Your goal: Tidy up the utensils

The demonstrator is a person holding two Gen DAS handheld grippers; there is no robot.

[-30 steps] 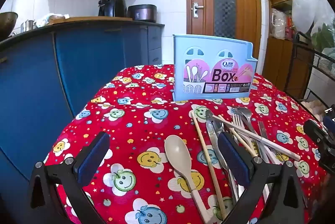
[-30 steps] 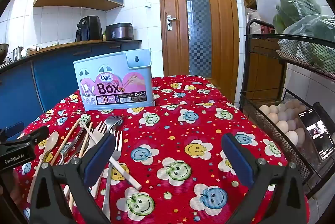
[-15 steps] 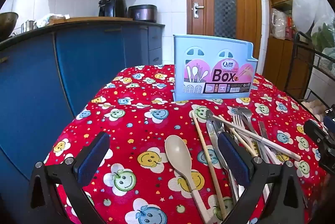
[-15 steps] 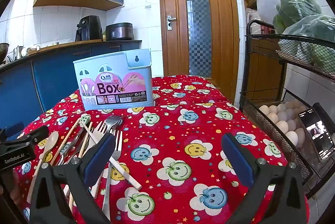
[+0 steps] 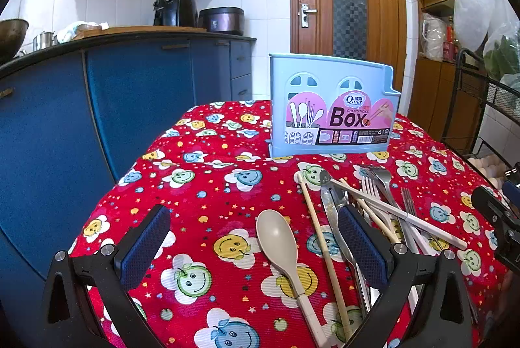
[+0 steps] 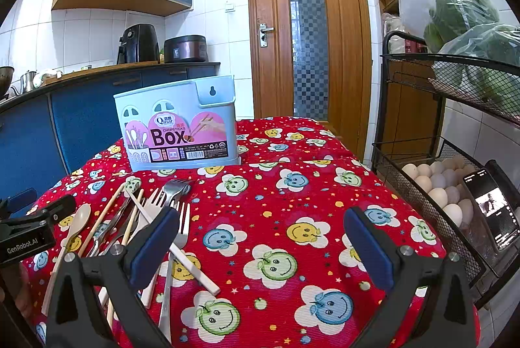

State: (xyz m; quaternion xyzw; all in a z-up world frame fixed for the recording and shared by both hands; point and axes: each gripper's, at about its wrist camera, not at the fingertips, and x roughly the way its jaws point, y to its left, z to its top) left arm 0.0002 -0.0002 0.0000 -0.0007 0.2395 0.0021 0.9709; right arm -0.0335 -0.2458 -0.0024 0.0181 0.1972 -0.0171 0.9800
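A light blue chopsticks box (image 5: 331, 107) stands upright at the far side of the table; it also shows in the right wrist view (image 6: 178, 130). A pile of utensils lies in front of it: a beige spoon (image 5: 279, 247), wooden chopsticks (image 5: 320, 234), metal forks (image 5: 380, 185) and a white chopstick (image 6: 191, 263). My left gripper (image 5: 253, 247) is open and empty, just above the spoon. My right gripper (image 6: 260, 247) is open and empty, right of the pile, over bare cloth.
The table wears a red smiley-flower cloth (image 6: 292, 185). A black wire rack with eggs (image 6: 435, 185) and a phone (image 6: 494, 211) stands at the right. Blue kitchen cabinets (image 5: 97, 107) run along the left. A wooden door (image 6: 308, 39) is behind.
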